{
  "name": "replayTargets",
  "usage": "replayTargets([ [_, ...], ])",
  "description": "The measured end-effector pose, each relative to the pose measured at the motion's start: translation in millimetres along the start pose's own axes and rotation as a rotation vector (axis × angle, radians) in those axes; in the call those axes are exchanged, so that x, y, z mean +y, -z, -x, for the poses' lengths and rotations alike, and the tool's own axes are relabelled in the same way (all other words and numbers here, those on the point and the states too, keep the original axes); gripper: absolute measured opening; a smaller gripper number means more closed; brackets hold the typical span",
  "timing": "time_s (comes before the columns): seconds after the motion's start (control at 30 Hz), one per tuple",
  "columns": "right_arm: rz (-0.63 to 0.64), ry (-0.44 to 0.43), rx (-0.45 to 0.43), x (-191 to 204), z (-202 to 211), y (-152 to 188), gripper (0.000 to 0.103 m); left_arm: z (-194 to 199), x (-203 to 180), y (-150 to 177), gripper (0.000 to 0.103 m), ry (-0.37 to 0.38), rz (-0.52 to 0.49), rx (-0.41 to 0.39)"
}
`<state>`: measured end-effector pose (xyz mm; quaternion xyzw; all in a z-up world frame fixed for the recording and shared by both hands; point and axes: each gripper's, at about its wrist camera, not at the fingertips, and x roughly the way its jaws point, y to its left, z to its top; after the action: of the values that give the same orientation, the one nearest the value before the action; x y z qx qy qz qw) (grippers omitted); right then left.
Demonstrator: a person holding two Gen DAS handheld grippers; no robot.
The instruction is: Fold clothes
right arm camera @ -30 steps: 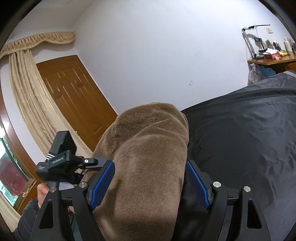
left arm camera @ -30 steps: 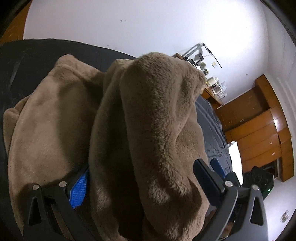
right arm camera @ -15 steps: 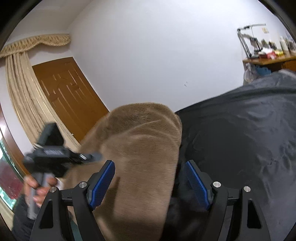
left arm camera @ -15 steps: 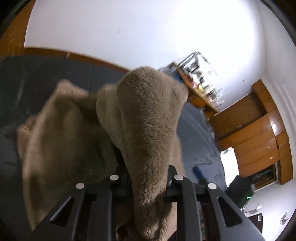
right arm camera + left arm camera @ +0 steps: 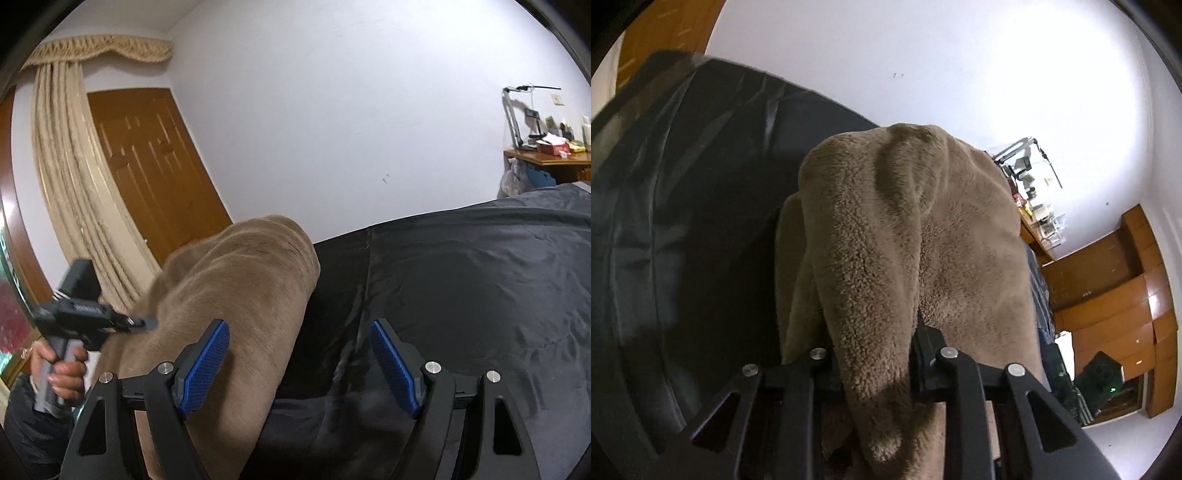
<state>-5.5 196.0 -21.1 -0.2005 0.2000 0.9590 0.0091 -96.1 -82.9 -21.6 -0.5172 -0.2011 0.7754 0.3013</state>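
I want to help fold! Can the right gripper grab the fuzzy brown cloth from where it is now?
Probably yes. The right gripper is open, and the brown cloth already lies against its left pad, with nothing between them.

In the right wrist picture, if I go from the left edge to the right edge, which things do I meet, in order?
Hand gripping the grey handle of the left gripper → beige pleated curtain → brown wooden door → brown fleece garment → black shiny sheet → wooden desk with clutter.
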Motion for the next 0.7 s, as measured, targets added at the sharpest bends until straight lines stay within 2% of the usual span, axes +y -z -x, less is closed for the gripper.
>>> replayTargets([
  [0.07,0.019,0.003,0.006,3,-2,1,0.081,0,3,2,0.039,0.005,-0.027,-0.011],
  [0.1,0.028,0.004,0.009,5,-3,2,0.081,1,5,3,0.047,-0.008,-0.04,-0.014],
  [0.17,0.037,0.0,0.012,7,-3,3,0.081,3,6,4,0.058,-0.041,-0.064,-0.019],
  [0.23,0.04,-0.002,0.011,8,-3,3,0.081,8,13,2,0.062,-0.044,-0.059,-0.021],
  [0.3,0.036,-0.001,0.012,7,-3,3,0.081,20,16,1,0.071,-0.071,-0.053,-0.04],
  [0.37,0.029,0.0,0.015,6,-3,3,0.081,39,10,2,0.072,-0.111,-0.064,-0.082],
  [0.4,0.024,-0.001,0.017,6,-3,3,0.081,49,3,4,0.074,-0.108,-0.078,-0.11],
  [0.47,0.013,-0.004,0.024,5,-4,4,0.081,64,-16,7,0.079,-0.078,-0.106,-0.157],
  [0.53,0.005,-0.008,0.031,5,-4,5,0.081,73,-40,12,0.08,-0.032,-0.135,-0.193],
  [0.7,0.018,-0.004,0.025,9,-1,6,0.081,60,-73,21,0.081,0.014,-0.176,-0.23],
])
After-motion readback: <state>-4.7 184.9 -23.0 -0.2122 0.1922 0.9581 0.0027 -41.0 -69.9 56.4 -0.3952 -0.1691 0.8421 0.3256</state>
